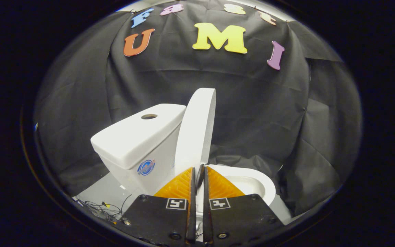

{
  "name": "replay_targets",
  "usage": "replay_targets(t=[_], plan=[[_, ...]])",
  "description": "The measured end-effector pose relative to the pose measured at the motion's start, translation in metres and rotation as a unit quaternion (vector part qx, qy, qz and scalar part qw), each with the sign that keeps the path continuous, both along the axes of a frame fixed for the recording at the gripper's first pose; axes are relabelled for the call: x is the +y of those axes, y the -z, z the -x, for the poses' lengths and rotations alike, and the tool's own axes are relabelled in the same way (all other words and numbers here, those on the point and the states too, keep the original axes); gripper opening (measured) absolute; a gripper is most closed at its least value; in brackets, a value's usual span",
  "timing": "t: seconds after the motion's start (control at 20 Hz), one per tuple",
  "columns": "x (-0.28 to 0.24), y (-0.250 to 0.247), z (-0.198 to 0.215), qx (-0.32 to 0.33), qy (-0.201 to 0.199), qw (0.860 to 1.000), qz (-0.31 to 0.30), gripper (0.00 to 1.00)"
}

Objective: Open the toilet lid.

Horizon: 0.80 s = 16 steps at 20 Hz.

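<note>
The white toilet lid (197, 127) stands upright, leaning back against the white tank (132, 140). To the right of the lid lies the open seat and bowl (254, 183). My gripper (199, 168) is shut, its fingers almost touching with only a thin slit between them and nothing held. The fingertips sit just below the lid's lower end, near the hinge, and hide part of the bowl's near rim.
The tank top has a round hole (149, 116) and a blue sticker (145, 167) on its front. Loose cables (103, 207) lie on the grey floor left of the toilet. Black cloth walls close in behind and to the right.
</note>
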<state>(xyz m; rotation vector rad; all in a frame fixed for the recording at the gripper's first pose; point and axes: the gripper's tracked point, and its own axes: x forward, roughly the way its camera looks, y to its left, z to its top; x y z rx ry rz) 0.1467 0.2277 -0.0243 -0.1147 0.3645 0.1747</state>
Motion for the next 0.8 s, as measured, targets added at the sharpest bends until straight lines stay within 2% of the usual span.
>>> replay_targets(t=[0.3,0.5,0.65,0.8], plan=[[0.023,0.003,0.000,-0.011,-0.018,0.999,0.043,0.11],[0.041,0.006,0.001,-0.010,-0.027,0.999,0.045,0.13],[0.047,0.005,0.000,-0.016,-0.032,0.996,0.080,0.13],[0.044,0.005,0.001,-0.023,-0.045,0.995,0.085,0.17]])
